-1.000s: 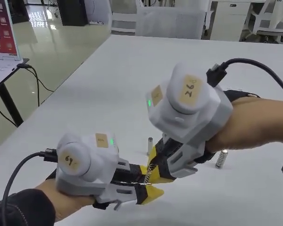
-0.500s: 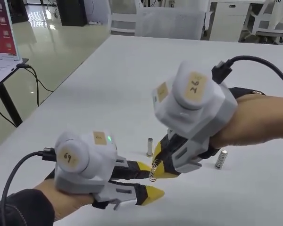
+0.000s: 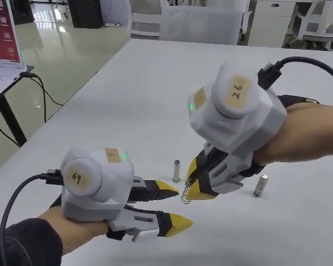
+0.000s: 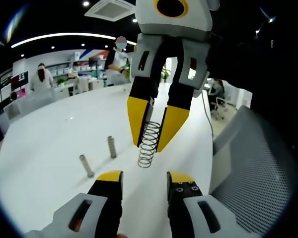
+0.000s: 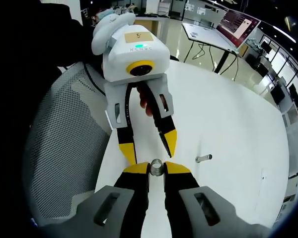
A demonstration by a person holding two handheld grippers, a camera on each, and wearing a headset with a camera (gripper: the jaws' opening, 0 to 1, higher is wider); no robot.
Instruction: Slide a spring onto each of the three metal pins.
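The spring [image 4: 149,144] is probably light and bouncy, and likely to flick away or buckle if squeezed hard across its coils. A gentle hold near one end seems best, leaving the other end free to meet a pin. It is a short, thin coil of bright wire, open at both ends. The right gripper [image 5: 157,169] has its jaws pinching the spring's upper part. The spring hangs tilted, low over the tabletop [image 3: 155,100] and just beside the bare pin [image 3: 176,170]. The left gripper [image 3: 173,206] has its jaws spread and empty, near the spring's lower end. The other pin [image 3: 260,186], well off to the right, already wears its own coil.
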